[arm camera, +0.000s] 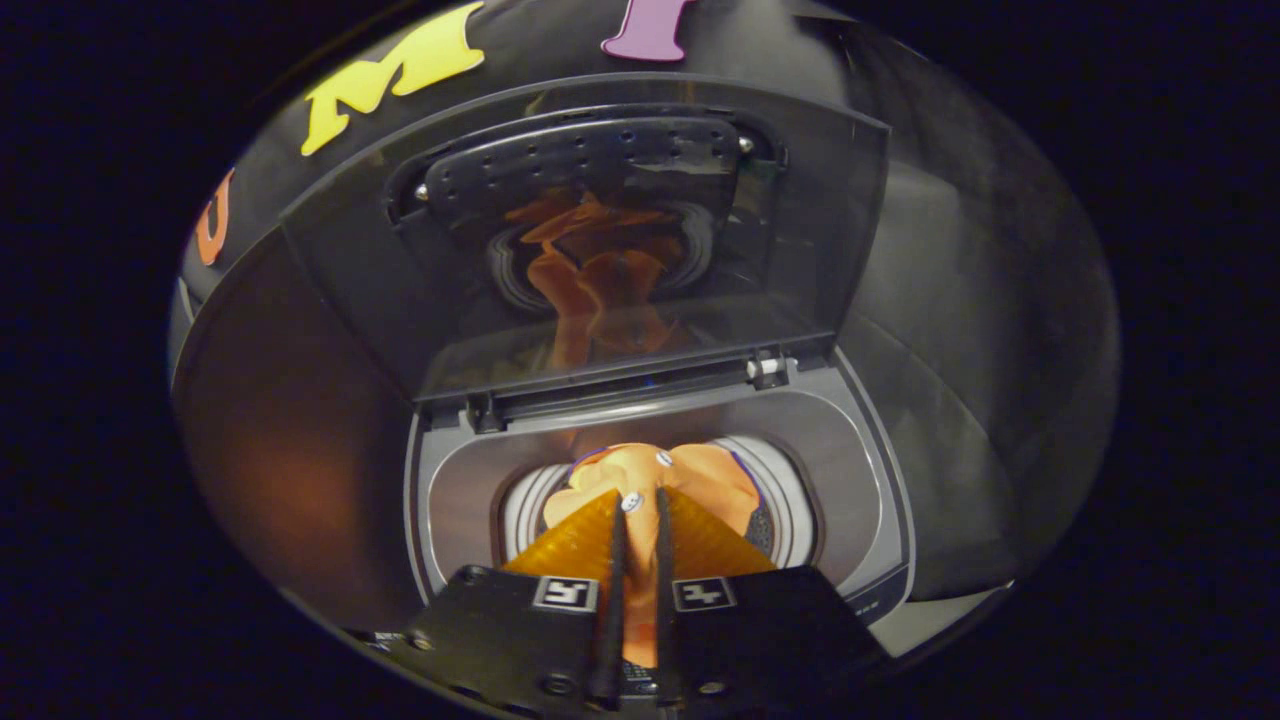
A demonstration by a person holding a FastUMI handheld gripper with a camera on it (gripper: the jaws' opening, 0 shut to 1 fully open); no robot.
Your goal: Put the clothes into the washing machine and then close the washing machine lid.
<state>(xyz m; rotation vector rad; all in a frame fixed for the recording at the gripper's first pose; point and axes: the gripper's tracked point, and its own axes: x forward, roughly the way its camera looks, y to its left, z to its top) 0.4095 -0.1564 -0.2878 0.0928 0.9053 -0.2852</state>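
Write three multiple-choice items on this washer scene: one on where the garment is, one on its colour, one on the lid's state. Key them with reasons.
1. Where is the garment?
A. On the lid
B. At the drum's mouth, pinched at the fingertips
C. On the floor beside the washer

2. What colour is the garment?
A. Orange
B. Blue
C. White

3. How does the lid stand?
A. Shut
B. Raised open behind the drum
C. Taken off

Key: 1 B, the gripper is closed on the cloth just above the drum. 2 A, the cloth is orange, and its reflection in the lid matches. 3 B, the lid stands up from its hinge at the washer's back.
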